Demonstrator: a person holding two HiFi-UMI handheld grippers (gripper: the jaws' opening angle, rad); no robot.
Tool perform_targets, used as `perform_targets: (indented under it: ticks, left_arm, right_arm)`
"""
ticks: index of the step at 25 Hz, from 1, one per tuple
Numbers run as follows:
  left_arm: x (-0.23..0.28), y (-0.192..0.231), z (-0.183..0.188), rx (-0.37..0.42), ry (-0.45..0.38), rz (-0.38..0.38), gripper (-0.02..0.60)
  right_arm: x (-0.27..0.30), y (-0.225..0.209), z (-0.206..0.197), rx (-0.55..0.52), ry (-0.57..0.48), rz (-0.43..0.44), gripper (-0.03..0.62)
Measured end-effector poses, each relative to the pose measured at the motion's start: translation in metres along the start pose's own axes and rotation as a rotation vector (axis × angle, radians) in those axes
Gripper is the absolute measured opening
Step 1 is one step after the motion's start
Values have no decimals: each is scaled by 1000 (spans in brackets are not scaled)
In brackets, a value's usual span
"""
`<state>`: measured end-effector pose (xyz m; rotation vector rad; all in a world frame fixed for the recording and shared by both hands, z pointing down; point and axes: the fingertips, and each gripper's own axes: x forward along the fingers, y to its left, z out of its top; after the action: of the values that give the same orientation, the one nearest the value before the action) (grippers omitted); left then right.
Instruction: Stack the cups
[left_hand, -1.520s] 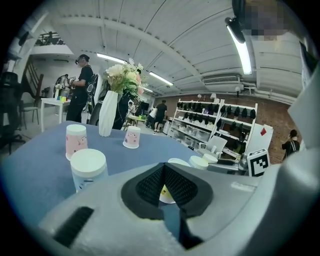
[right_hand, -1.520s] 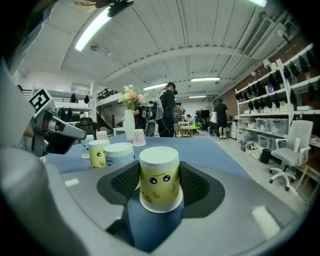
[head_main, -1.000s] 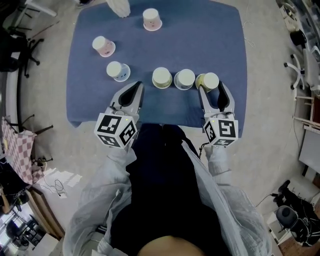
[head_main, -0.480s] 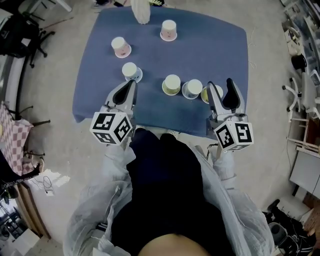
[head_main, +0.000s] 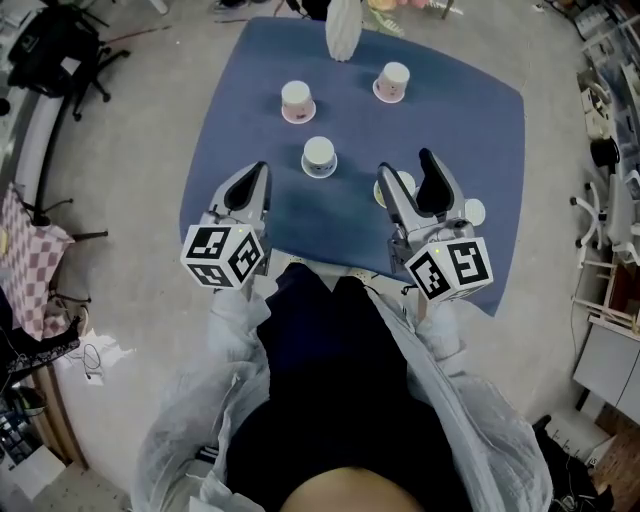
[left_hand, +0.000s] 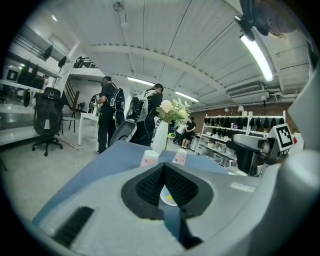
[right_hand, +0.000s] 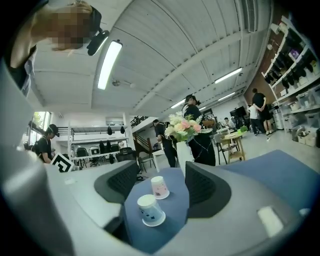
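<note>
The blue-clothed table (head_main: 470, 120) fills the upper half of the head view, with a white vase (head_main: 342, 30) of flowers at its top edge. Lower down, the left gripper (head_main: 257, 172) sits left of centre with its fingers pressed together on nothing; its own view shows only a cup (left_hand: 169, 197) on the cloth through the slit below the pads. The right gripper (head_main: 406, 165), right of centre, has its jaws spread wide. They have just been opening, and nothing is pinched between them. Its own view frames two cups standing well beyond the pads: a blue-patterned cup (right_hand: 150, 210) and a pink cup (right_hand: 160, 187). All the cups in view stand rim-down and apart, none stacked. In the head view, one pink cup (head_main: 298, 101) and a second pink cup (head_main: 392, 82) are in the upper middle, and the blue-patterned one (head_main: 319, 157) is just below them. A pale cup (head_main: 403, 183) is partly behind the right jaws, and another (head_main: 473, 212) peeks out at the right. The job looks barely begun. To do it well, I would bring the open right jaws down level around one cup's wall and close only lightly, since such cups likely crush. Then lift it clear and lower it squarely over a neighbour, so the rim slips on without tipping it.
</note>
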<state>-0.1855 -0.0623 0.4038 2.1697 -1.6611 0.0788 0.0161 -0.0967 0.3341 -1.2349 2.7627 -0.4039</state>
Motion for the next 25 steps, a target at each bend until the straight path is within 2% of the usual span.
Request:
perform_targets:
  ticks: [4,10,21,25]
  left_arm:
    - [-19,36,-2,-2,7,28,-2]
    - [-35,79,-9,-27,28,52,-2]
    - [-42,119,-34,-88,89,22,-2]
    - [-38,124,-43,-110,111,10,-3]
  right_arm:
    - [33,45,-28,-3,64,60,304]
    - [71,72,-70,-46,159,62,304]
    - [112,59,-142,-106,287,-55,316]
    - [121,55,-154,-87,302,-69,316]
